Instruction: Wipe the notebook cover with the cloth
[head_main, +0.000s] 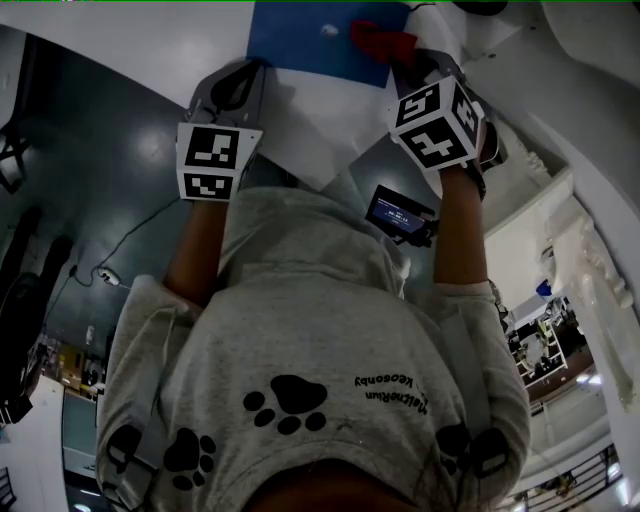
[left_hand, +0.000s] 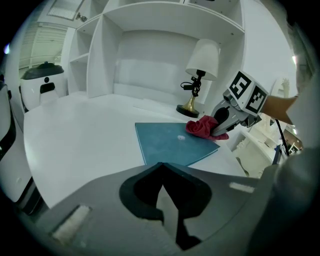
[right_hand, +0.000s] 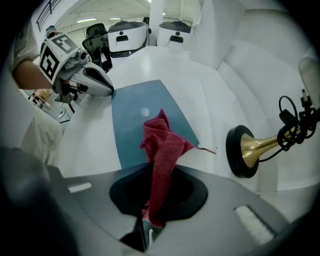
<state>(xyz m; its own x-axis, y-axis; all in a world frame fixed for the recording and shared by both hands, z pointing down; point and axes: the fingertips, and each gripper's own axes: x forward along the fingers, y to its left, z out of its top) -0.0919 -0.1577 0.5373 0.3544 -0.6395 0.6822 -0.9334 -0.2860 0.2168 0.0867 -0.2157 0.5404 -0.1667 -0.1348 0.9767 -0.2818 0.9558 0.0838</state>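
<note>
A blue notebook (head_main: 318, 40) (left_hand: 172, 142) (right_hand: 142, 122) lies flat on the white table, with a small white spot (right_hand: 145, 111) on its cover. My right gripper (right_hand: 159, 175) (head_main: 410, 60) is shut on a red cloth (right_hand: 162, 150) (left_hand: 202, 127) (head_main: 384, 42), which bunches up over the notebook's edge nearest the lamp. My left gripper (left_hand: 161, 172) (head_main: 245, 75) is shut with nothing in it. Its tips sit at the notebook's near corner. Whether they press on the cover I cannot tell.
A brass lamp with a white shade (left_hand: 202, 60) stands just beyond the notebook, its black base (right_hand: 242, 150) close to the cloth. White shelving (left_hand: 165, 50) rises at the back of the table. The person's grey hoodie (head_main: 310, 360) fills the lower head view.
</note>
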